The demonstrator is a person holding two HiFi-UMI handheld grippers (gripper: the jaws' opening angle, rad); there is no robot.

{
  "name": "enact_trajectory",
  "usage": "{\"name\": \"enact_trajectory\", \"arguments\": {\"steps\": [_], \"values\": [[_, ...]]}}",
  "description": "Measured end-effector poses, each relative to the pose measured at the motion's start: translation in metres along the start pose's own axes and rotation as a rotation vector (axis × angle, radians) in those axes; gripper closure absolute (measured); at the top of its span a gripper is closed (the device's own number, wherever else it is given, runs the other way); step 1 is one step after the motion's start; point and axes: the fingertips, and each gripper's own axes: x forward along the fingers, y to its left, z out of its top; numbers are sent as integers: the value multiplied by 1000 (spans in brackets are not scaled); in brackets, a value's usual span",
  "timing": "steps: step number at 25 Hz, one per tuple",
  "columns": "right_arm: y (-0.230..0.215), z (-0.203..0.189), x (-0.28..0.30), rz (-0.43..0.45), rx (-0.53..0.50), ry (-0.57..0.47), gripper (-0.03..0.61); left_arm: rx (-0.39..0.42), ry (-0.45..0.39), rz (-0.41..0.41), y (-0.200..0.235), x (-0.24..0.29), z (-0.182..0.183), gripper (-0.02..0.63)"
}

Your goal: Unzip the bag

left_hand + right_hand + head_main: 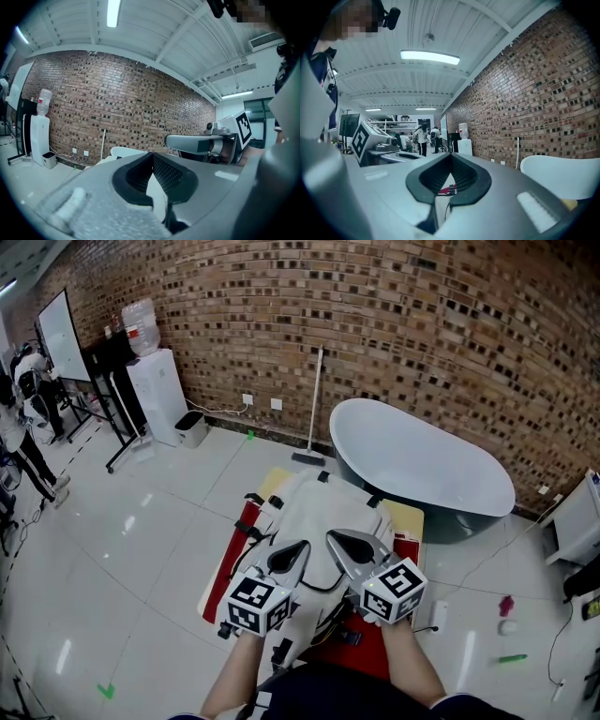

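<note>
Bag [319, 512] looks untouched so far, so I'd say we're at the approach step. The left gripper [289, 557] and right gripper [352, 546] are both clenched on nothing, hovering just above it. It lies on a red mat [241, 542]. Next move: open up and find the zipper pull, which I can't spot.

The left gripper [289, 557] and right gripper [353, 547] hide the near end of the bag [323, 507], so its zip can't be seen. A dark bit [452, 189] past the right gripper's jaws is too small to tell. The left edge cuts off a person [13, 432].
</note>
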Motion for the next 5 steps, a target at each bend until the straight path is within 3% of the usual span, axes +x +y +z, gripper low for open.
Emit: {"name": "enact_trajectory", "arguments": {"steps": [5], "values": [[1, -2, -3, 0, -3, 4, 572, -4, 0, -1, -3, 0, -3, 612]]}}
